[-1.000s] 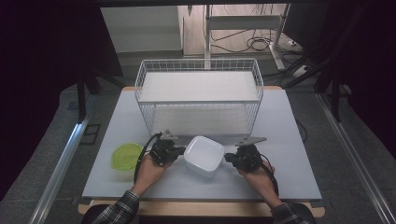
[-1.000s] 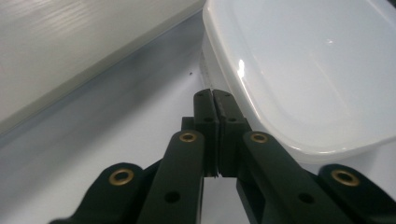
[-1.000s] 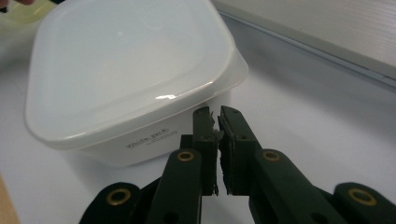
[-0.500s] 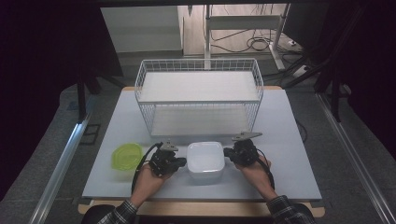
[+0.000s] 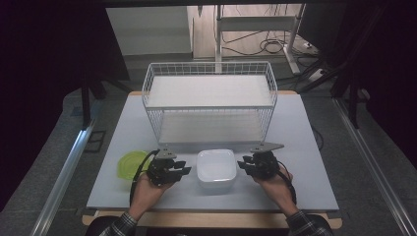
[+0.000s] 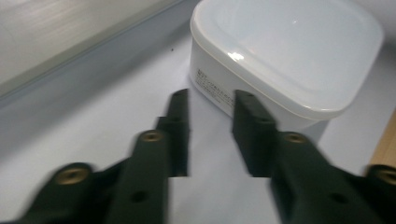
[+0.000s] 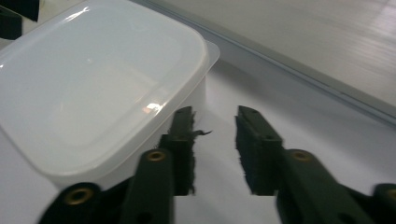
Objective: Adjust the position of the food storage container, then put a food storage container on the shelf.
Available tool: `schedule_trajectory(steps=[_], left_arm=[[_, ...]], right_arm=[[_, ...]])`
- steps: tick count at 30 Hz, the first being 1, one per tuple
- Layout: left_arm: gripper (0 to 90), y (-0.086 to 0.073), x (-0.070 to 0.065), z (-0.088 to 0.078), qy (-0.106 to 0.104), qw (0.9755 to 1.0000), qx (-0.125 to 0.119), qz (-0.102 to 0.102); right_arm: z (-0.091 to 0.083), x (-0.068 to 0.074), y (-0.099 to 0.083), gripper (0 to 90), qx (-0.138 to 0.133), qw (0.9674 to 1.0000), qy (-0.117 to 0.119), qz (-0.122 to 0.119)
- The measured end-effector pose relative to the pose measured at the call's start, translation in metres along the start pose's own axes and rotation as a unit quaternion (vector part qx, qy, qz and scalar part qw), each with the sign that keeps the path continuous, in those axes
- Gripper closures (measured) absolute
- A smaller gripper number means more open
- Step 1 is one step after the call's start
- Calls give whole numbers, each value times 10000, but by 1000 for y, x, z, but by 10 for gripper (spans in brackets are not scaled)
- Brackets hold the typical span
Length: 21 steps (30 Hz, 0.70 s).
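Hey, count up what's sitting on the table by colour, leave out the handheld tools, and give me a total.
White: 2, the lidded container and the wire basket
Green: 1, the round lid or dish at the near left of the table
Total: 3
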<state>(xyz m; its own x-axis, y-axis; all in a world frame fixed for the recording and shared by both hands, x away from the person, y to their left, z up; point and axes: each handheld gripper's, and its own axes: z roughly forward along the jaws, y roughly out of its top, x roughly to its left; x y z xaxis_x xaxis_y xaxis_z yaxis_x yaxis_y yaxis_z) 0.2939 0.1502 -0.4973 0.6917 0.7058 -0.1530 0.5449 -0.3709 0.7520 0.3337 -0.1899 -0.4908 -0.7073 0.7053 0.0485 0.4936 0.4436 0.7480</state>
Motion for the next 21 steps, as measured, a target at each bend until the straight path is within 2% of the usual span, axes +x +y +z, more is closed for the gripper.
schedule_trajectory(steps=[1,2,3,4,6,7,8,9,10,14,16,21], left_arm=[[444,-2,-2,-3,37,9999,-88,30],[394,-4,-2,-4,28,9999,-97,67],[347,-4,-2,-4,28,9999,-97,67],[347,-5,-3,-4,6,9999,-115,81],[222,-9,-5,-7,-110,9997,-199,120],[179,-10,-7,-7,-74,9997,-169,142],[127,-10,-7,-7,-74,9997,-169,142],[99,-11,-8,-8,-43,9997,-136,175],[94,-14,-10,-10,-26,9998,-64,180],[60,-18,-12,-11,-69,9997,-48,214],[56,-17,-13,-11,-81,9995,-121,265],[39,-18,-14,-8,-117,9987,-292,395]], right_arm=[[-6,0,-2,539,-61,10000,28,-28],[-9,0,-3,499,-95,9999,65,-11],[-9,0,-3,499,-95,9999,65,-11],[-11,0,-4,459,-118,9999,109,-4],[-17,1,-5,332,-186,9996,204,-17],[-18,2,-6,292,-199,9995,253,-39],[-18,2,-6,292,-199,9995,253,-39],[-20,3,-8,231,-214,9994,276,-77],[-22,4,-10,211,-197,9993,299,-101],[-25,5,-18,148,-187,9990,388,-122],[-25,4,-19,127,-210,9988,431,-64],[-24,4,-16,86,-257,9985,465,-99]])
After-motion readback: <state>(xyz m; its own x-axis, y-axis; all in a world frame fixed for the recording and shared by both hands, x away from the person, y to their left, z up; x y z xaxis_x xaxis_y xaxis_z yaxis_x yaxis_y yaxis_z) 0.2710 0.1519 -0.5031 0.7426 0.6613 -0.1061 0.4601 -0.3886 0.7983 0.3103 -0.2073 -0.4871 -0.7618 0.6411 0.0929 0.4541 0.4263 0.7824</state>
